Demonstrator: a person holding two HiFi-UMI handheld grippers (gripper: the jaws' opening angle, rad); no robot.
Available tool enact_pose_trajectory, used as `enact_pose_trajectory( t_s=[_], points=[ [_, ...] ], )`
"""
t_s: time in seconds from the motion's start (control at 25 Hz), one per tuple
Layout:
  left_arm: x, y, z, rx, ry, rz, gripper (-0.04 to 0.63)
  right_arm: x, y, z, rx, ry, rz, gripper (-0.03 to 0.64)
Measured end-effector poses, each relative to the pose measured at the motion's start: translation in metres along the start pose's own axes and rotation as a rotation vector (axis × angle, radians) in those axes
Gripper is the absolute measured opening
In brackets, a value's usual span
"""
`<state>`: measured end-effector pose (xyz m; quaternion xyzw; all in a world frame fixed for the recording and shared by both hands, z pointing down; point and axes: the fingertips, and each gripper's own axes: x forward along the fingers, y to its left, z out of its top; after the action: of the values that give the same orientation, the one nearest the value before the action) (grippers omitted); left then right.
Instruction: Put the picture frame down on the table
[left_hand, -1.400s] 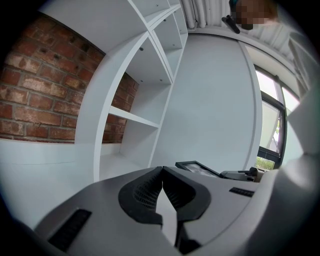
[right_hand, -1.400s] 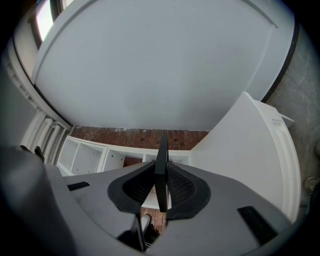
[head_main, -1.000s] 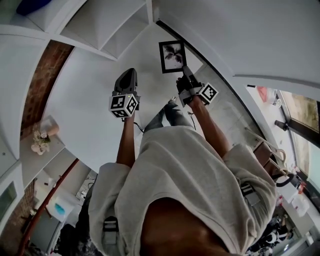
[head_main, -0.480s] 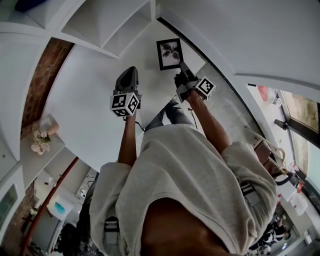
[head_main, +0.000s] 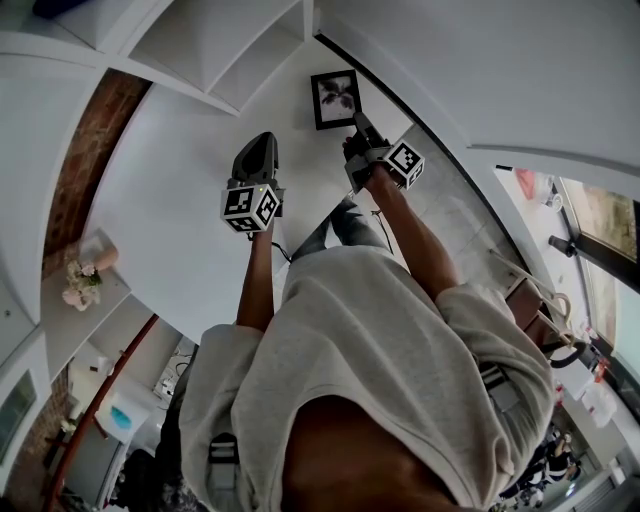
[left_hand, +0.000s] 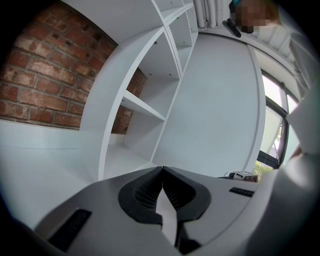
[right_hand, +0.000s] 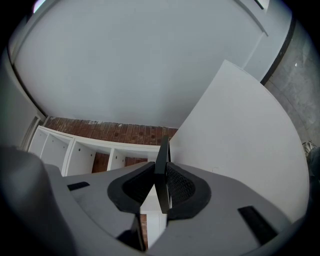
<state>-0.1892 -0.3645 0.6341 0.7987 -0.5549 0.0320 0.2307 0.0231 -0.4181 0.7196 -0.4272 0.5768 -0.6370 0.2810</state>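
Head view: right gripper (head_main: 357, 128) grips the frame (head_main: 336, 98) by its near edge, over the far end of the table (head_main: 190, 200), close to the shelf (head_main: 215, 50) (black frame, dark flower print facing the camera). Can't tell if the frame touches the table. Left gripper (head_main: 262, 145) hovers above the table, apart from the frame on its left.

Left gripper view: jaws pressed together at the tips, nothing between them. White shelf and brick wall (left_hand: 35, 75) lie beyond.

Right gripper view: jaws clamped on the frame, seen edge-on as a thin dark slab upright between the pads. Table surface at right, shelf and brick behind.
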Motion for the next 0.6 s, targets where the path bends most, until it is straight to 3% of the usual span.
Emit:
enact_pose_trajectory(
  t_s=[0.4,0.6],
  points=[
    [-0.0036,0.0049,0.0031,-0.009,-0.013,0.005,0.017,0.006,-0.0034,0.001,-0.02,0.008,-0.035,0.096],
    [-0.0035,0.0047,0.0044,-0.011,-0.017,0.003,0.017,0.0097,0.0019,-0.003,-0.048,0.033,-0.025,0.188]
  ],
)
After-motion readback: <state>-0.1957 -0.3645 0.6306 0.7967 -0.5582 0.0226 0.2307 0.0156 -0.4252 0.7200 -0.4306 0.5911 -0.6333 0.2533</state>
